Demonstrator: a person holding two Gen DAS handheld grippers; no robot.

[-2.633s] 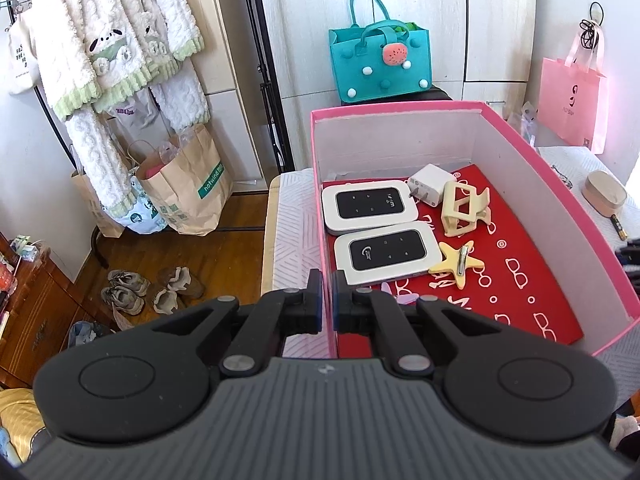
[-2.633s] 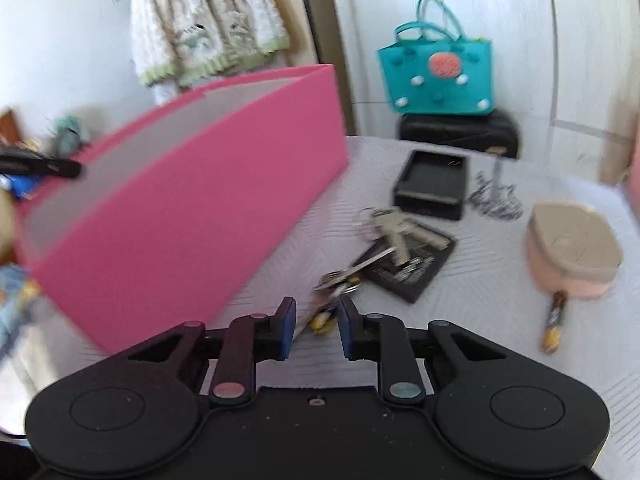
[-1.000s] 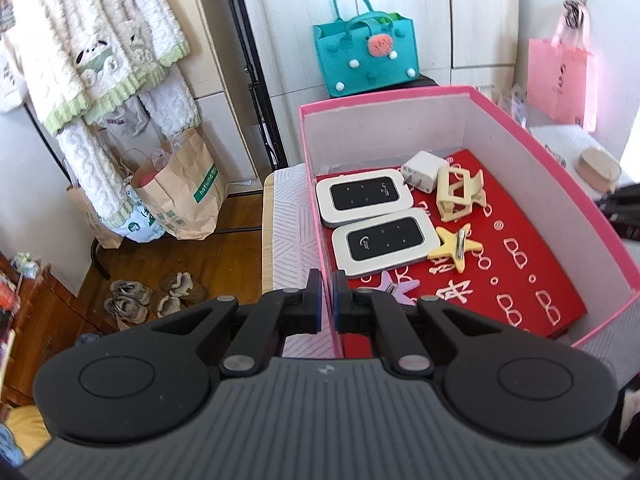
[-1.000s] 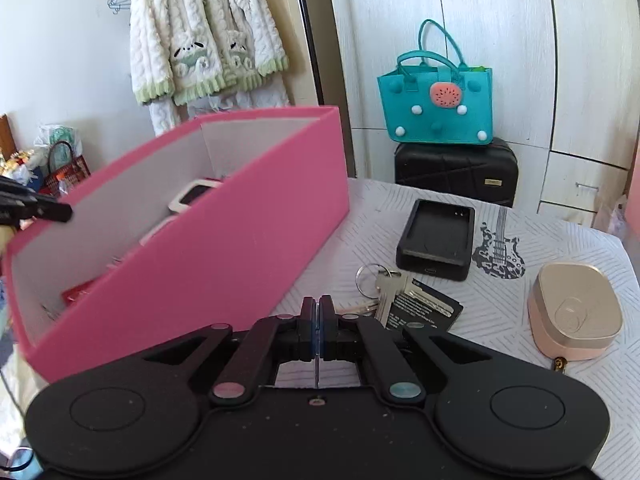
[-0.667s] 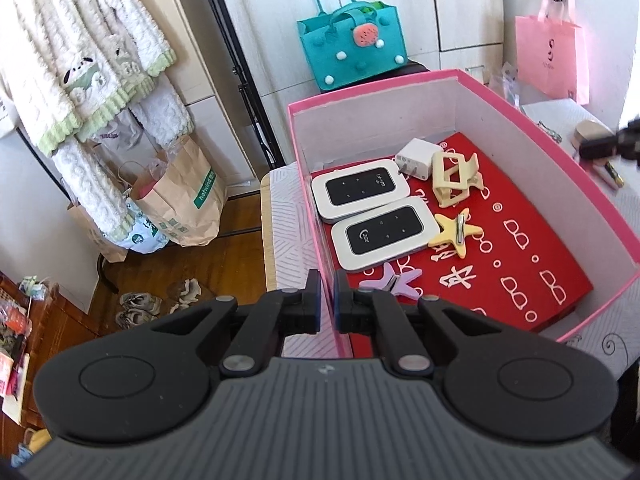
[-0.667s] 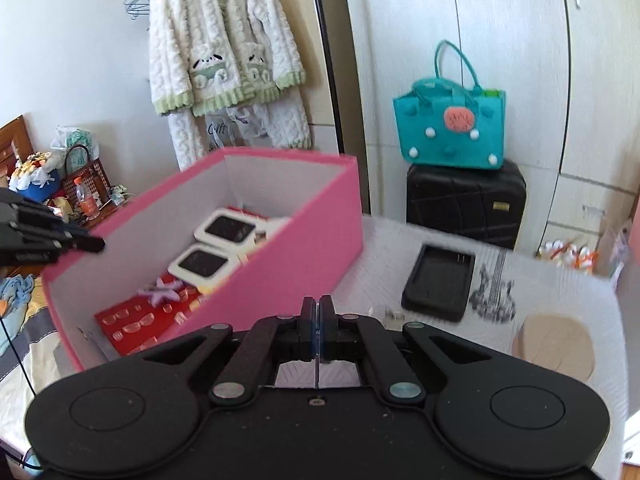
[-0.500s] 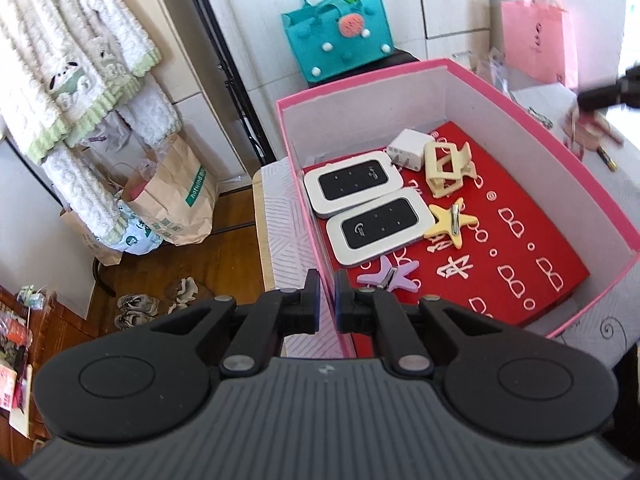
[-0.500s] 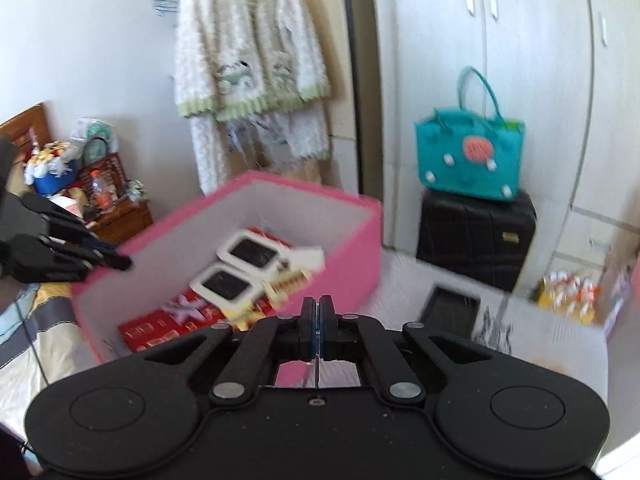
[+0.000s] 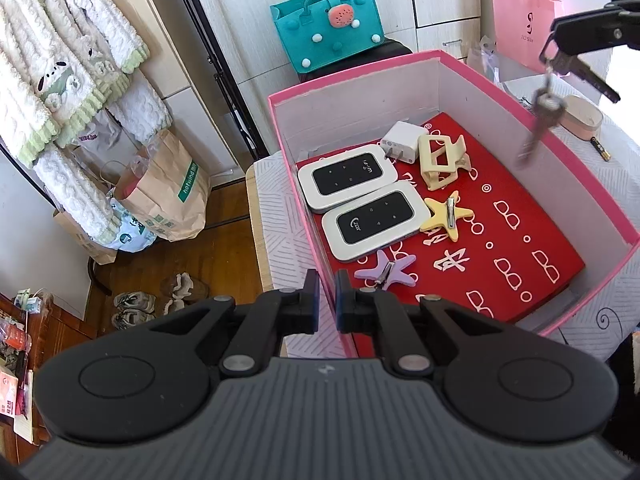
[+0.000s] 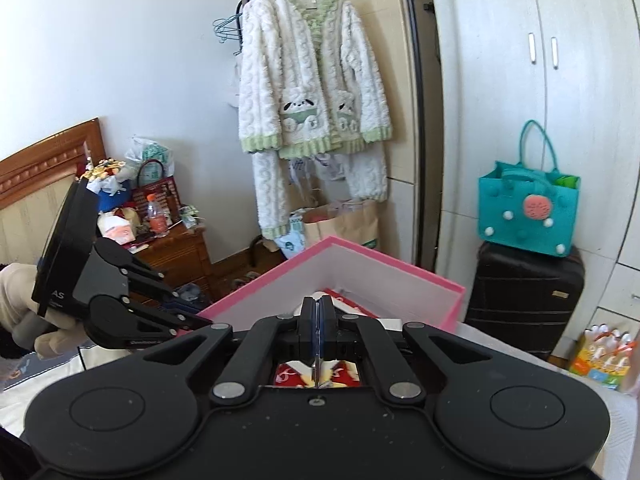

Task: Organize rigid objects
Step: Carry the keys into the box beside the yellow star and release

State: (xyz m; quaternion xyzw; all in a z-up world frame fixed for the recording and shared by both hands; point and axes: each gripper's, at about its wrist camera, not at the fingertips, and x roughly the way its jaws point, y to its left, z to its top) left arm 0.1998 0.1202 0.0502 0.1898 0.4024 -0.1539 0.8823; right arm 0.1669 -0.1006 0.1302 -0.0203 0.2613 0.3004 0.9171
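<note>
Keys [image 9: 548, 100] dangle over the far right wall of the pink box [image 9: 472, 54], pinched at the ring by our right gripper [image 10: 316, 322], whose jaws are clamped tight on a thin metal edge seen between the pads. Our left gripper [image 9: 325, 294] grips the box's near left wall [image 9: 316, 240], its jaws closed on the rim to steady it. To land the bunch well, we judge it should travel inward until it hangs above the bare red lining [image 9: 520, 232], clear of the two routers [image 9: 374, 222] and the star clips [image 9: 446, 214], then come low before the jaws part, so nothing bounces or snags the wall. In the left view the lowest key hangs blurred, swinging beside the rim.
</note>
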